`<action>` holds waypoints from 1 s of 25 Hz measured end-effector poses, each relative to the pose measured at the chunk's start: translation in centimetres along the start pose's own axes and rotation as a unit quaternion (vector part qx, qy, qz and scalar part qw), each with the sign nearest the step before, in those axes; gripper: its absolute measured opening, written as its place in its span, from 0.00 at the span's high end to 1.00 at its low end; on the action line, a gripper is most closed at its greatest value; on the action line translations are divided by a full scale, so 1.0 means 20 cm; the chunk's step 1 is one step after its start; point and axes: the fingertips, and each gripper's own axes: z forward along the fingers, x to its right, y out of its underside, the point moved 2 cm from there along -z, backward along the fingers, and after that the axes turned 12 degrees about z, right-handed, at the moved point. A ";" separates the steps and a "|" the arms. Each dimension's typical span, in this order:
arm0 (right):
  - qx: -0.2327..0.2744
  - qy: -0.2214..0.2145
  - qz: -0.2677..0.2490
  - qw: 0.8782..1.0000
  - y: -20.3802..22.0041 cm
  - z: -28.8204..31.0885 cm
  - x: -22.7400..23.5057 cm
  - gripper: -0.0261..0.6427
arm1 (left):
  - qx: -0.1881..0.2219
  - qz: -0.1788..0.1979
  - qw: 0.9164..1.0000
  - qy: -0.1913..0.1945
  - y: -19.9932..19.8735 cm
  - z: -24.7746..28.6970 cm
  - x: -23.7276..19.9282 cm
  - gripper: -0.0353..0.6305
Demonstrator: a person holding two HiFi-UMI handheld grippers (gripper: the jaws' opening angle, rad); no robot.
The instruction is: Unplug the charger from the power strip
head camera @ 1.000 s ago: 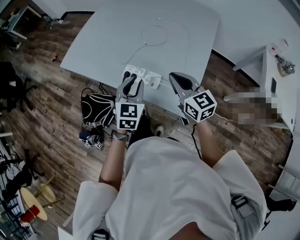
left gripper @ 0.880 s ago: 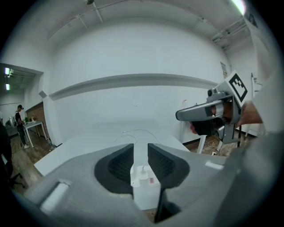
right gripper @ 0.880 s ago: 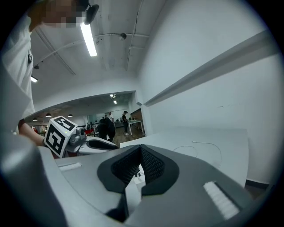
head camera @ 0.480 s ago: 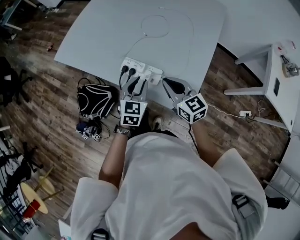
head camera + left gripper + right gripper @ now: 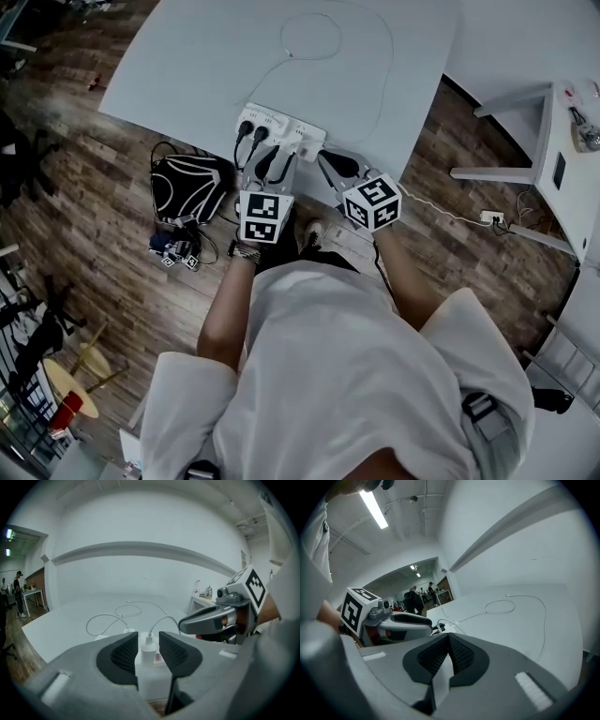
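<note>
A white power strip (image 5: 281,124) lies at the near edge of the white table (image 5: 187,66). A white charger (image 5: 307,147) is plugged into its right end, and a thin white cable (image 5: 314,37) loops away from it. My left gripper (image 5: 267,157) hovers just before the strip. Its jaws are opening, and the charger (image 5: 149,654) shows in the gap beyond the pads (image 5: 123,654), which do not press on it. My right gripper (image 5: 322,155) sits beside it on the right, shut with nothing held (image 5: 449,639).
Two black plugs (image 5: 251,136) fill the strip's left sockets. A black backpack (image 5: 192,187) lies on the wood floor left of me. A white side table (image 5: 562,141) and a floor socket block (image 5: 489,217) are at the right. People stand far off (image 5: 415,599).
Both grippers have come down toward the table's near edge and the power strip. The left jaws have spread a little.
</note>
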 end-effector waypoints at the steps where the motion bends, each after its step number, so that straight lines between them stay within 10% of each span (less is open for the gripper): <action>1: -0.005 0.003 0.002 1.000 0.02 0.02 0.02 0.96 | -0.002 -0.001 1.000 0.003 0.01 0.01 0.01 0.74; 25: -0.074 0.040 -0.027 0.996 0.20 0.30 0.26 0.96 | -0.018 0.002 1.000 0.023 0.10 0.18 0.03 0.71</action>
